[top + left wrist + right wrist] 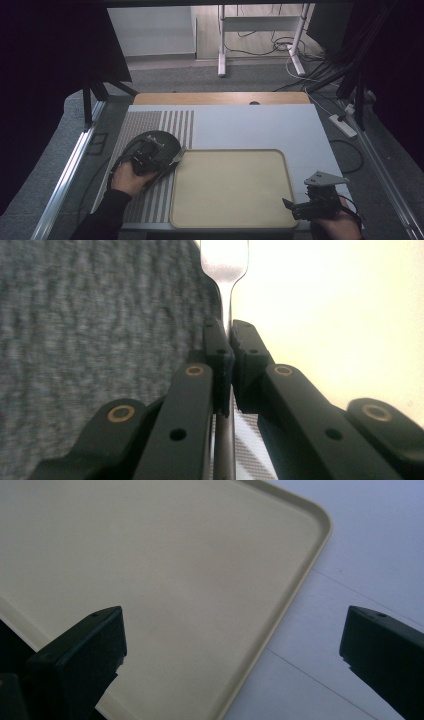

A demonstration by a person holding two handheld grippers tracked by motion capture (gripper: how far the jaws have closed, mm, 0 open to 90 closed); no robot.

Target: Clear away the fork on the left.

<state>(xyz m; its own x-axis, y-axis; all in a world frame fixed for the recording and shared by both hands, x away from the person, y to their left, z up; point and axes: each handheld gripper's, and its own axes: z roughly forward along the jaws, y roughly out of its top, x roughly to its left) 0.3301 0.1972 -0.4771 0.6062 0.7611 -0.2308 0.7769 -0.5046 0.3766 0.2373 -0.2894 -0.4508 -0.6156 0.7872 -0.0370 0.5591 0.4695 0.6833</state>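
At the left edge of the tray (231,187), the left gripper (176,156) is clenched on a fork (224,270). In the left gripper view the two black jaws press the thin metal handle between them, and the head of the fork points forward, just where the grey striped mat (150,125) meets the pale tray. In the high view the fork tip reaches the near left corner of the tray rim, above a dark round plate (162,137) that lies on the mat.

The right gripper (287,205) waits at the near right corner of the tray, released; its jaws stand wide apart with nothing between them.

I judge that the picking up is done, because the fork is firmly held. The placing is left: the tray surface is bare, so the fork is probably to be carried over it and laid down. The worktop (260,125) beyond carries nothing else.
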